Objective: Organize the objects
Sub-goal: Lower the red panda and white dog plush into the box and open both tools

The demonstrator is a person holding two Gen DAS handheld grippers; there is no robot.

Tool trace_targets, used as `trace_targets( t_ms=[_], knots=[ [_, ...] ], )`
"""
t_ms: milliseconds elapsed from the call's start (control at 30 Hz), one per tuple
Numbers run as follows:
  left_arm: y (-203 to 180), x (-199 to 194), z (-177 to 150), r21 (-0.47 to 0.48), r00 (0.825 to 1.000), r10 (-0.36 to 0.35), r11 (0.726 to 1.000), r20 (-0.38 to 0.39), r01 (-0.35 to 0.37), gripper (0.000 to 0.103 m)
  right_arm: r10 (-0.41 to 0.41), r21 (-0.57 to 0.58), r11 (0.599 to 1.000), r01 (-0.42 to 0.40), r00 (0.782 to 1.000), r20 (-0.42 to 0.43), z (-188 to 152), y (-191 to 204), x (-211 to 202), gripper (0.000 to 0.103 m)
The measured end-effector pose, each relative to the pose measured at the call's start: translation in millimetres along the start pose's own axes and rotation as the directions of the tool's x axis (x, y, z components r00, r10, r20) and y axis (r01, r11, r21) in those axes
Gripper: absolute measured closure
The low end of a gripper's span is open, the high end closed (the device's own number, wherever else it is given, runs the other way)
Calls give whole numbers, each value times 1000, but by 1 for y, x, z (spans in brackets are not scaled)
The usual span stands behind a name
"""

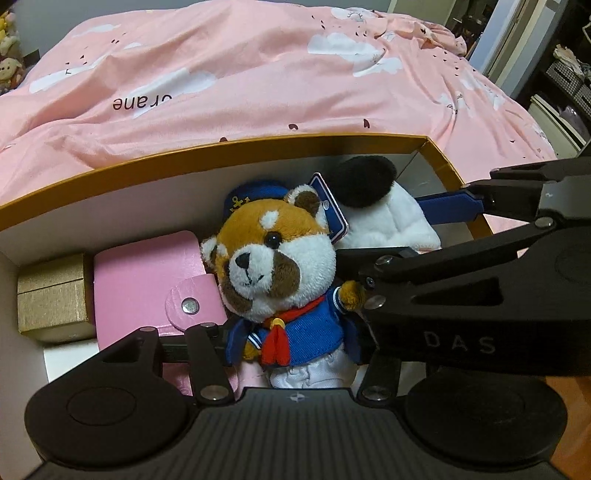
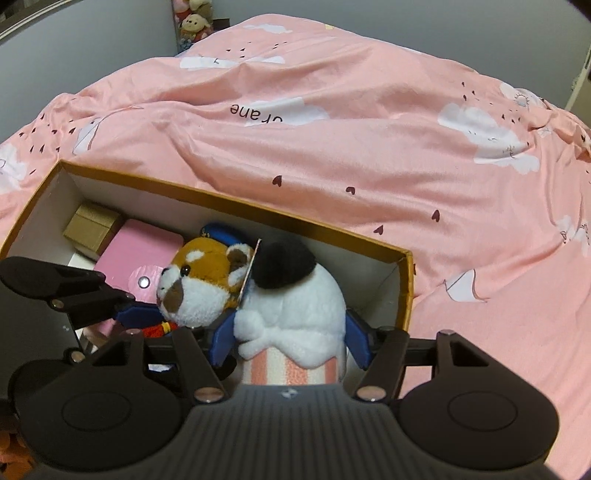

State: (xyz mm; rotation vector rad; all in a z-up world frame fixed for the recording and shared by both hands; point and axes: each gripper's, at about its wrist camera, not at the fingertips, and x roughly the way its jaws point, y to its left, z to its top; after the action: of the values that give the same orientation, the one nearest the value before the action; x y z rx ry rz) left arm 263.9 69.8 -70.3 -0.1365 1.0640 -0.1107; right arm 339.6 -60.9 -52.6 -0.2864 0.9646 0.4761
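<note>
An open box with an orange rim lies on the bed. Inside, a red panda plush in a blue sailor suit lies beside a white plush with a black ear. My left gripper has its blue pads on either side of the panda's body and is shut on it. My right gripper is shut on the white plush, blue pads at its sides. The right gripper's arm crosses the left wrist view.
A pink snap case and a gold box lie at the box's left end. A pink cloud-print duvet surrounds it. Plush toys sit at the far wall.
</note>
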Motion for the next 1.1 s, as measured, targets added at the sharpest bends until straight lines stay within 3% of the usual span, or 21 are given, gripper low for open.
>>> trace_targets(
  t_ms=[300, 400, 567, 700, 800, 933, 1100],
  knots=[
    [-3, -16, -4, 32, 999, -23, 999, 23, 23, 20, 0, -58, 998, 0, 1000, 10, 1, -2, -13, 27],
    [-6, -31, -6, 63, 998, -13, 998, 57, 10, 20, 11, -64, 998, -10, 1000, 15, -1, -6, -22, 32],
    [-6, -52, -16, 64, 998, -40, 997, 53, 37, 39, 63, -89, 994, -61, 998, 19, -15, -12, -48, 45],
    [-11, -51, -25, 93, 998, -40, 995, 42, 36, 54, 87, -193, 977, -88, 996, -16, -35, -2, -59, 51],
    [-17, -41, -27, 111, 1000, -1, 994, 29, -3, 59, 39, -304, 951, -52, 998, -48, -49, 14, -54, 52],
    [-18, -30, -26, 101, 1000, 19, 995, 25, -21, 63, -43, -411, 911, 18, 998, -52, -59, 31, -38, 64],
    [-15, -25, -25, 71, 1000, 20, 997, 21, -21, 67, -80, -454, 889, 51, 996, -44, -58, 33, -20, 74]
  ],
)
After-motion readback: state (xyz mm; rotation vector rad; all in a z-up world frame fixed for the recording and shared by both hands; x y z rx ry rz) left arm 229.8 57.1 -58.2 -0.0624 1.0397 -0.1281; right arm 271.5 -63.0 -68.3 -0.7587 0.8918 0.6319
